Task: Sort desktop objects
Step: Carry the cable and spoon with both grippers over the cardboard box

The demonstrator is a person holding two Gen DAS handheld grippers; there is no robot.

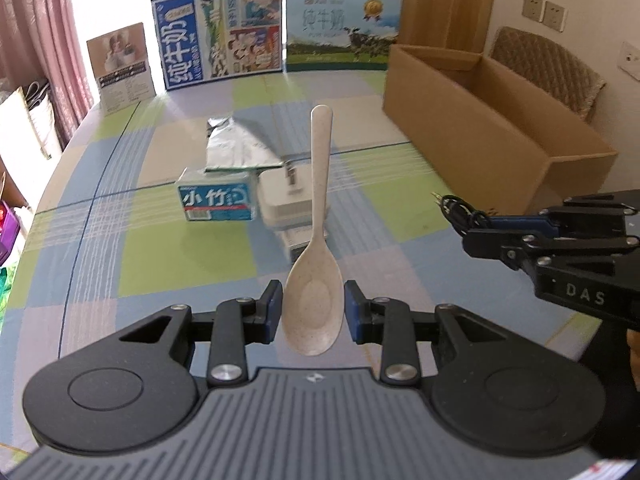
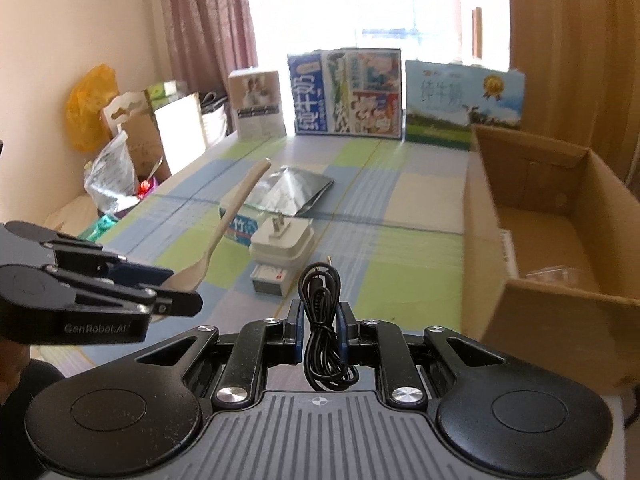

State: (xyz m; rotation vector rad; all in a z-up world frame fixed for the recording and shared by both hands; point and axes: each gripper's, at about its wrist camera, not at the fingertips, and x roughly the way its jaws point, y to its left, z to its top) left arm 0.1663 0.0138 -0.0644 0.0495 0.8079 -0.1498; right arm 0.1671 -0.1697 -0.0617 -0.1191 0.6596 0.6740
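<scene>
Both grippers loaded: left gripper (image 1: 313,312) clamps spoon (image 1: 316,264), right gripper (image 2: 320,330) clamps cable (image 2: 322,320).

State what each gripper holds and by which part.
The left gripper clamps the spoon across its bowl, handle pointing forward. The right gripper pinches the coiled black cable around the middle of the bundle.
</scene>
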